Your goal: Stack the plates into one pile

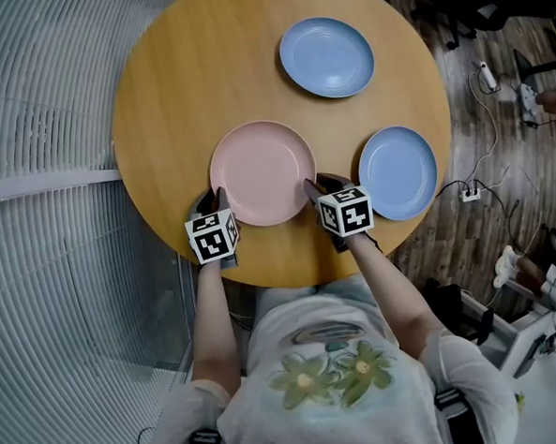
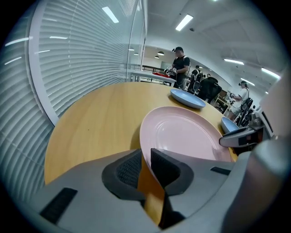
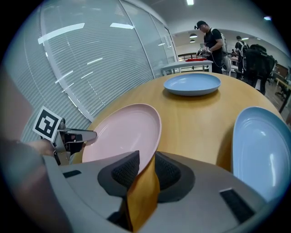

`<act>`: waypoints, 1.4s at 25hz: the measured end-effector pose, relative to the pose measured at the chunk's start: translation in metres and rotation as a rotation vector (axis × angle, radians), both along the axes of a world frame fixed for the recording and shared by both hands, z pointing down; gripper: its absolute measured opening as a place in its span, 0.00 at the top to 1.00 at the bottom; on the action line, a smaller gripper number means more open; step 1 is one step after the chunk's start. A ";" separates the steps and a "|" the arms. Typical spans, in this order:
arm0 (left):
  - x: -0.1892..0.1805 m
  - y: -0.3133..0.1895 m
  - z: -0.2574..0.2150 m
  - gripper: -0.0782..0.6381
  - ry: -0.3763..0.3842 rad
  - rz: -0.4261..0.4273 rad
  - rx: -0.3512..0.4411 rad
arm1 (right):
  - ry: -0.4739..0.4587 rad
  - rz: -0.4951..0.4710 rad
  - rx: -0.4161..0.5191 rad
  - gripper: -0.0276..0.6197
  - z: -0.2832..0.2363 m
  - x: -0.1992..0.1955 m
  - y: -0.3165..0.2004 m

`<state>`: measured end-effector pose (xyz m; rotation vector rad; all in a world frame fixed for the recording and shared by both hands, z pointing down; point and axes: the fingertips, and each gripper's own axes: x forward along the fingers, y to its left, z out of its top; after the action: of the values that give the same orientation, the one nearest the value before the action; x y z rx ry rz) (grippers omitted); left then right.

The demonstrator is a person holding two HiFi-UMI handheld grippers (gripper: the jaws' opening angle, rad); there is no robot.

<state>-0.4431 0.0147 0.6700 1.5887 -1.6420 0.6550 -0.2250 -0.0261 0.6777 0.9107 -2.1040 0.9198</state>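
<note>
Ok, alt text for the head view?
From above, the left gripper and right gripper grip either side of a pink plate on a round table. A far blue plate and a near blue plate lie separate.

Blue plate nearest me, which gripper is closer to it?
Right. The right gripper holds the pink plate on the side next to that blue plate; the left gripper holds its opposite side, farther away.

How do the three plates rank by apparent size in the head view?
1. pink plate, largest.
2. far blue plate and right blue plate: look about alike, so unranked.
</note>
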 end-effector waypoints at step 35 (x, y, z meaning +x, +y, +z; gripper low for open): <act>0.075 0.023 -0.139 0.79 -0.023 -0.056 0.215 | -0.065 -0.060 0.160 0.77 -0.135 0.073 0.013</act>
<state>-0.3679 0.0380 0.5306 1.6835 -1.8177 0.4816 -0.1523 -0.0133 0.5425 0.9027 -2.2740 0.7693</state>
